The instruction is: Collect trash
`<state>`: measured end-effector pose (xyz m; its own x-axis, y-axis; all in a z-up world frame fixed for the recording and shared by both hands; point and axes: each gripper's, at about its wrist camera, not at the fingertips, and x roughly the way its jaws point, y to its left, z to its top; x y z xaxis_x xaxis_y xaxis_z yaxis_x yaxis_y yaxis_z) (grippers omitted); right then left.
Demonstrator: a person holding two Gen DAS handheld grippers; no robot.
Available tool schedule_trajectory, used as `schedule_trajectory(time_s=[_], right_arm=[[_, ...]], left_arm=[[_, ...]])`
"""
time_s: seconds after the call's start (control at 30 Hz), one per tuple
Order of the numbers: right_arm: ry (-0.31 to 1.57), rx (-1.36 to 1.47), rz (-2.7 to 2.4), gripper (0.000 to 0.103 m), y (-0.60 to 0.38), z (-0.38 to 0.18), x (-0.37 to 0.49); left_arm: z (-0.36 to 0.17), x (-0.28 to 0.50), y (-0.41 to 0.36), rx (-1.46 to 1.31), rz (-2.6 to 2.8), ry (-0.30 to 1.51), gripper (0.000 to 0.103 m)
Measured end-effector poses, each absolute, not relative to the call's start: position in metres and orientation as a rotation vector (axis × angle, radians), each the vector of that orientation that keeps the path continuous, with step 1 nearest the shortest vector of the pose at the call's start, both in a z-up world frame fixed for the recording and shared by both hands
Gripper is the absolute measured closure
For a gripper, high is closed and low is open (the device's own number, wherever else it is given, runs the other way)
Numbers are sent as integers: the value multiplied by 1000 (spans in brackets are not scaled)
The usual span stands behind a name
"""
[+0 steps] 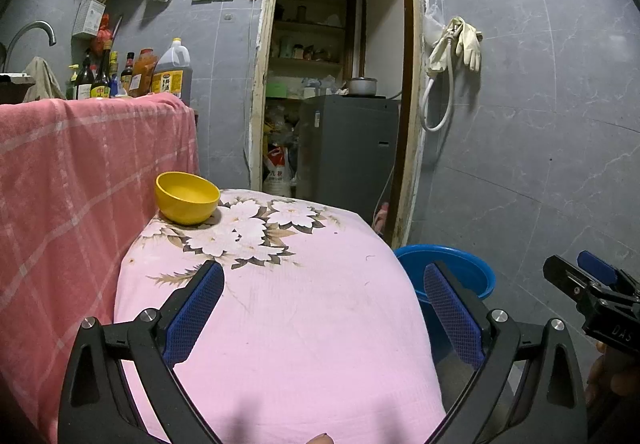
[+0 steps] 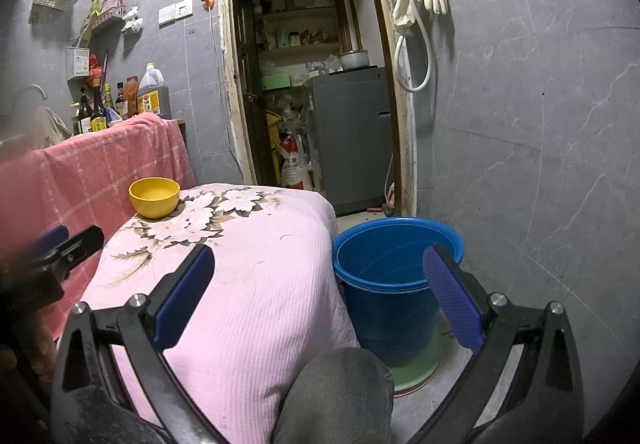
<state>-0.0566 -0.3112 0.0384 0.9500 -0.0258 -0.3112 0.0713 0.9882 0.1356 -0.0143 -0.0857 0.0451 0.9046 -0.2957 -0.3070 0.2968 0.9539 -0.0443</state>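
A blue bucket point(image 2: 384, 276) stands on the floor right of a low table under a pink flowered cloth point(image 2: 248, 284); it also shows in the left wrist view point(image 1: 452, 276). A yellow bowl point(image 1: 187, 197) sits at the table's far left corner, also in the right wrist view point(image 2: 154, 197). No loose trash shows on the cloth. My left gripper point(image 1: 324, 308) is open and empty above the table's near part. My right gripper point(image 2: 320, 292) is open and empty, over the table's right edge and the bucket. It also shows in the left wrist view point(image 1: 580, 280).
A counter under a pink checked towel point(image 1: 80, 171) stands on the left with several bottles point(image 1: 132, 75) and a tap. An open doorway point(image 1: 340, 83) ahead leads to a pantry with a grey appliance. Rubber gloves and a hose point(image 1: 456, 43) hang on the grey tiled wall.
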Motion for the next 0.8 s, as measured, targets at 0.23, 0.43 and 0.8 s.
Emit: schedule_trajectory(time_s=[0.23, 0.43, 0.8], right_arm=[[315, 146, -48, 0, -311, 39, -57], [315, 146, -51, 0, -310, 39, -57], [320, 142, -46, 0, -304, 38, -59]], left_arm=[[45, -14, -85, 4, -308, 318, 5], [39, -12, -84, 7, -280, 337, 5], [35, -7, -83, 14, -265, 340, 5]])
